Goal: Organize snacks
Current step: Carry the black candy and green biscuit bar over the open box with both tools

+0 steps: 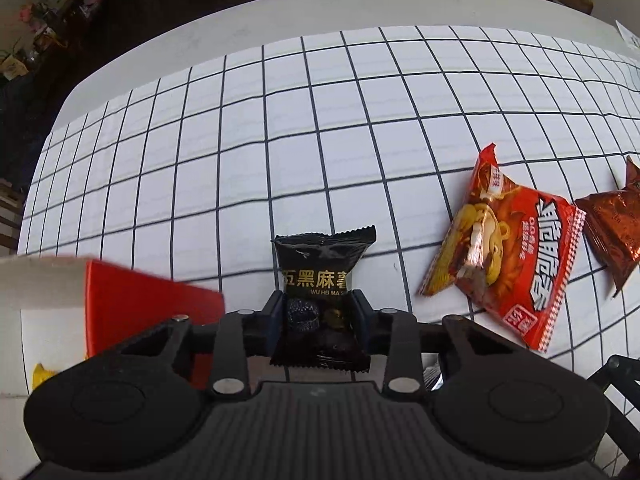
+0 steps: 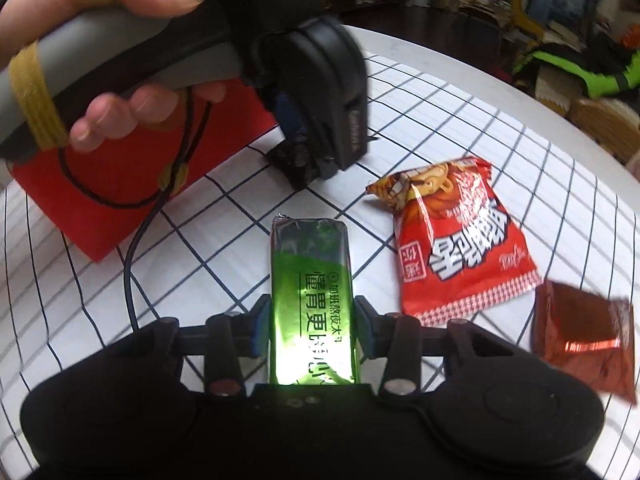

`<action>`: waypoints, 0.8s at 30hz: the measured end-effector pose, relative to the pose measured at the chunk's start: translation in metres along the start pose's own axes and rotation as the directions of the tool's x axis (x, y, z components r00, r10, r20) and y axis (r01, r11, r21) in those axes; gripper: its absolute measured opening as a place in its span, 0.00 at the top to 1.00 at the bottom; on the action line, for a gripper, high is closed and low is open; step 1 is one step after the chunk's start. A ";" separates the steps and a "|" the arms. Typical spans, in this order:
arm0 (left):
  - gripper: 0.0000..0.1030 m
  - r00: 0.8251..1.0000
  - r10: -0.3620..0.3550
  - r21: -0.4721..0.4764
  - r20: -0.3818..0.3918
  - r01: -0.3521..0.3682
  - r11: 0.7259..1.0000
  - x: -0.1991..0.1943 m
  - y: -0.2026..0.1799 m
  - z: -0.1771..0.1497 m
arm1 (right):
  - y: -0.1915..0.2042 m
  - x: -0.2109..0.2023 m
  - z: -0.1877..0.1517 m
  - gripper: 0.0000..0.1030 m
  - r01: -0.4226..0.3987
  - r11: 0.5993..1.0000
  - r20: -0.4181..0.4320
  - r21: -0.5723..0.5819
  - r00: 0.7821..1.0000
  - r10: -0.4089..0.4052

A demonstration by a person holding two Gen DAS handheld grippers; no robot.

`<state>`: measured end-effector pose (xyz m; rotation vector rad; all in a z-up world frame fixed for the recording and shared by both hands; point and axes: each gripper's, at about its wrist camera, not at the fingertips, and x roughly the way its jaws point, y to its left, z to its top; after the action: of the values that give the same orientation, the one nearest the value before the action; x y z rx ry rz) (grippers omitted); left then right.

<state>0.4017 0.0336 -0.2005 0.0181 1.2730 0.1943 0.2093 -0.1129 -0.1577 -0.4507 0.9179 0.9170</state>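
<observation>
Left wrist view: left claw (image 1: 318, 312) points steeply down at the round white desk (image 1: 280, 12) covered by a white cloth with a black grid (image 1: 240, 140). Its 2 blue-padded fingers (image 1: 276, 312) sit against both sides of a small black foil snack packet with gold lettering (image 1: 324, 280); the jaws are narrow and hold this packet, which stands between them with its crimped top edge pointing away from the camera. Just left of the claw: a red flat-sided box (image 1: 140, 304) with a white wall (image 1: 40, 280) beside it. Right of the claw, apart from it, a red and orange crinkled noodle-snack bag (image 1: 516, 264) lies flat on the cloth. Further right, a brown metallic foil packet (image 1: 612, 232) lies just beside that bag.

Right wrist view: right claw (image 2: 310, 320) is narrow, pads pressed on the 2 long sides of a shiny green foil bar packet with dark lettering (image 2: 310, 280), which runs lengthwise forward from the jaws. Whether the bar rests on the cloth I cannot tell. Ahead and to the left, a person's hand (image 2: 100, 40) grips the grey handle of the left claw, which stands tip-down on the black packet. The red box lies behind it. Right of the claw: the red noodle-snack bag, then the brown foil packet, blurred.
</observation>
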 end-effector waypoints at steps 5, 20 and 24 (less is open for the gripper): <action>0.67 1.000 -0.022 -0.023 0.009 0.022 0.999 -0.020 0.003 -0.034 | 0.001 -0.019 -0.006 0.60 0.017 0.997 0.034 0.070 0.999 -0.019; 0.67 0.985 -0.140 -0.015 0.101 0.142 0.990 -0.123 0.005 -0.135 | 0.016 -0.090 -0.016 0.60 0.070 0.977 0.084 0.204 0.993 -0.088; 0.67 0.980 -0.160 0.017 0.122 0.159 0.987 -0.157 0.006 -0.161 | 0.029 -0.104 -0.015 0.60 0.089 0.968 0.099 0.234 0.988 -0.115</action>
<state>0.2043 0.0005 -0.0989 -0.0656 1.1465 0.0493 0.1486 -0.1564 -0.0787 -0.2441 0.8774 0.7246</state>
